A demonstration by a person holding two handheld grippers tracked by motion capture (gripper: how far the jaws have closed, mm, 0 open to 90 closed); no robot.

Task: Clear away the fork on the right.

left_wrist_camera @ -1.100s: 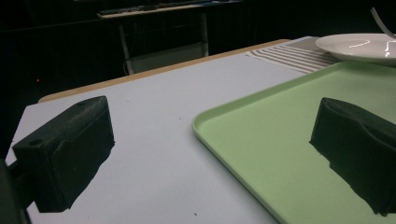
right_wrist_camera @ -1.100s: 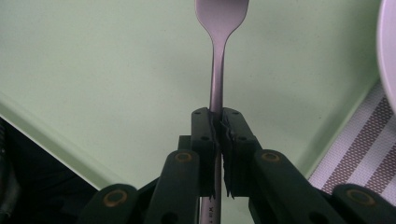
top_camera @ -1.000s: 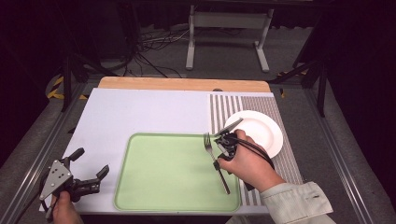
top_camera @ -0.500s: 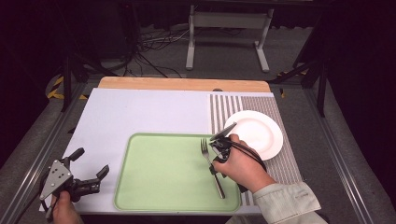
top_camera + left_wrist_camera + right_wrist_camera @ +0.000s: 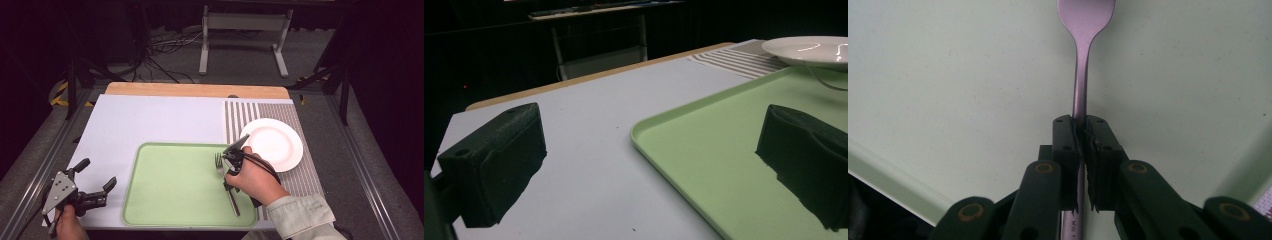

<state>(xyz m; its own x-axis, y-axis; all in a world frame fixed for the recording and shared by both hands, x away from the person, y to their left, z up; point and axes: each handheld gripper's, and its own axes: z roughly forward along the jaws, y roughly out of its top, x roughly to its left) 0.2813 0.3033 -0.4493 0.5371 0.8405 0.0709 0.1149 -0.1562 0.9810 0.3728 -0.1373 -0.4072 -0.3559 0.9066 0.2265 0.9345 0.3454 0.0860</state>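
A metal fork [image 5: 226, 182] lies over the right part of the green tray [image 5: 170, 185], tines pointing away from me. My right gripper [image 5: 230, 172] is shut on the fork [image 5: 1080, 85] at its neck, and its jaws pinch the handle from both sides just above the tray [image 5: 948, 75]. My left gripper [image 5: 95, 181] rests at the near left corner of the table, open, with nothing between its jaws. The left gripper view looks across the white mat [image 5: 589, 130] toward the tray's corner [image 5: 684, 145].
A white plate [image 5: 272, 145] sits on a striped placemat [image 5: 240, 117] to the right of the tray; its rim appears as the plate [image 5: 809, 50] in the left gripper view. A wooden strip [image 5: 195, 90] runs along the table's far edge. A metal stand [image 5: 242, 37] is on the floor beyond.
My right gripper has carried the fork left and toward me, from beside the plate onto the right part of the tray. The left gripper has stayed still.
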